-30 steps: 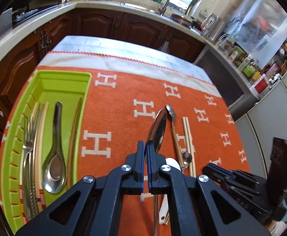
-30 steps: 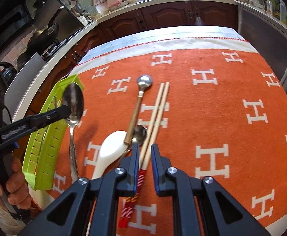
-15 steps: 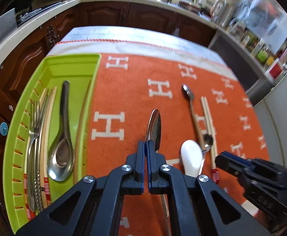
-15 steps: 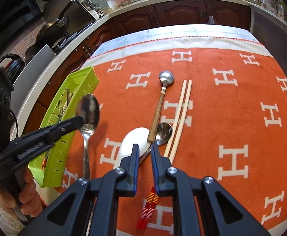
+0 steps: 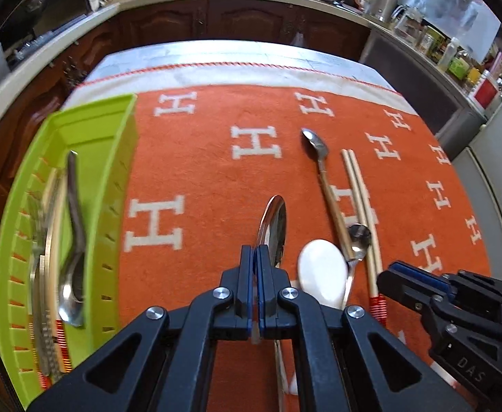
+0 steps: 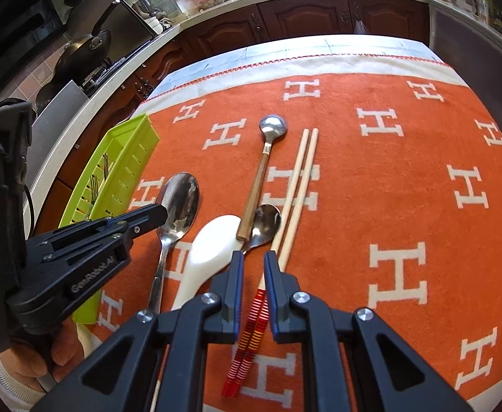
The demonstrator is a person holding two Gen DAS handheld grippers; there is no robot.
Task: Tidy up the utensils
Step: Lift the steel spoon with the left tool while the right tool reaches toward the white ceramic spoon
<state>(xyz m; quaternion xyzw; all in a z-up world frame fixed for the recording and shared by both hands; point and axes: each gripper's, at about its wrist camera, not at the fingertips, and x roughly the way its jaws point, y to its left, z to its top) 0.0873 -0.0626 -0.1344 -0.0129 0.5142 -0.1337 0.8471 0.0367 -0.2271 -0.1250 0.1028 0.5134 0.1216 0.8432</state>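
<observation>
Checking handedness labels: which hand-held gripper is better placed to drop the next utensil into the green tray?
Left. The left hand-held gripper already grips the steel spoon beside the green tray.

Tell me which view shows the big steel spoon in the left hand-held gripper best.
The right wrist view: the big steel spoon appears from the side, bowl and handle both visible, clamped by the left hand-held gripper. In the left wrist view the spoon's bowl is seen edge-on above the fingers, with most of the handle hidden.

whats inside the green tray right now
The green tray holds a steel spoon, forks and red-banded chopsticks along its far wall. Motion blur and the tray wall hide the exact count.
</observation>
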